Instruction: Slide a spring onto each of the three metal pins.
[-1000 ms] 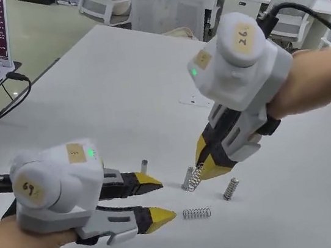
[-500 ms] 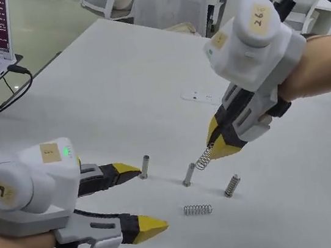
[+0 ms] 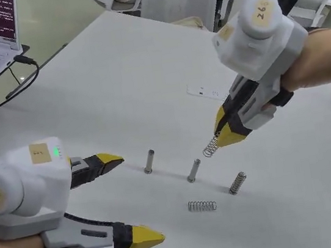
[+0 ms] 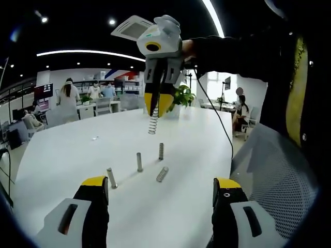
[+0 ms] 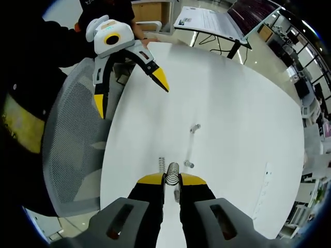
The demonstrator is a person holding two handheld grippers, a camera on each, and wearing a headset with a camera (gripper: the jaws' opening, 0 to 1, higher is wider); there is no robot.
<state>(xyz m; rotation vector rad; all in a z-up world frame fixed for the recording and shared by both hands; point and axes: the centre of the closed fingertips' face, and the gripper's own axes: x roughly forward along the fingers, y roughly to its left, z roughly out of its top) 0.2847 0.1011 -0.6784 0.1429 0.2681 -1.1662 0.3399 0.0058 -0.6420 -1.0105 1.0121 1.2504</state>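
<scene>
Right gripper (image 3: 224, 135), labelled "26", pinches a spring (image 3: 211, 147) near the middle pin (image 3: 192, 171).
Left gripper (image 3: 138, 199), labelled "69", jaws wide apart; another spring (image 3: 202, 206) lies on the table (image 3: 115, 75).

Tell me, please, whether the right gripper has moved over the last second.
Yes. The right gripper, shut on a spring, has risen up and away from the middle pin, which its tips nearly touched a second ago.
</scene>
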